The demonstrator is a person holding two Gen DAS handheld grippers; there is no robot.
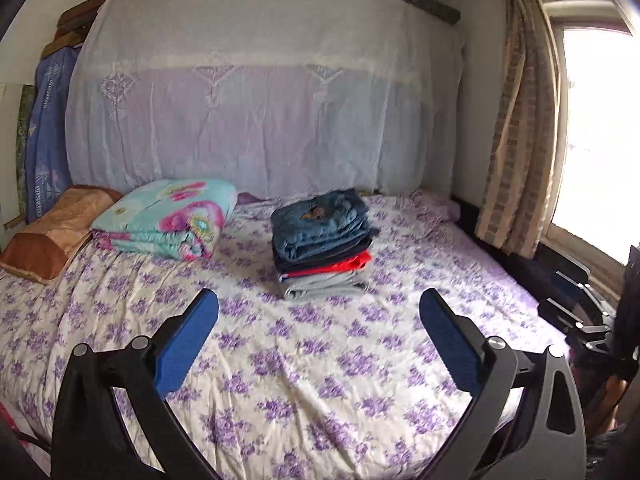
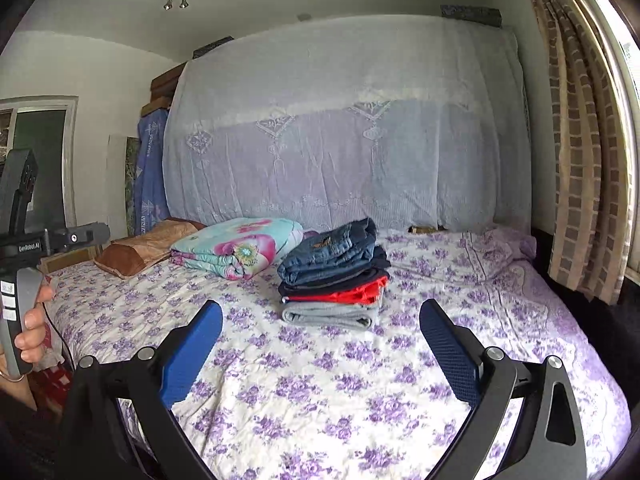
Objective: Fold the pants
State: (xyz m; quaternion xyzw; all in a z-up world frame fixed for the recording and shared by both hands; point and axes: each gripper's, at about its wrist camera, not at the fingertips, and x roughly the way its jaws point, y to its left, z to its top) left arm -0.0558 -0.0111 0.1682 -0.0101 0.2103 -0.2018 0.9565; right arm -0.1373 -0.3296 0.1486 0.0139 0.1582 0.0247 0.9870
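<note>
A stack of folded pants (image 1: 323,244) lies on the bed, blue jeans on top, then dark, red and grey pairs; it also shows in the right wrist view (image 2: 334,274). My left gripper (image 1: 319,308) is open and empty, held above the bedsheet in front of the stack. My right gripper (image 2: 321,316) is open and empty, also short of the stack. The left gripper's handle (image 2: 20,240), held in a hand, shows at the left edge of the right wrist view.
The bed (image 1: 304,384) has a white sheet with purple flowers. A folded floral quilt (image 1: 168,218) and a brown pillow (image 1: 56,232) lie at its far left. A draped headboard (image 1: 264,112) stands behind. Curtain (image 1: 520,152) and window are at right.
</note>
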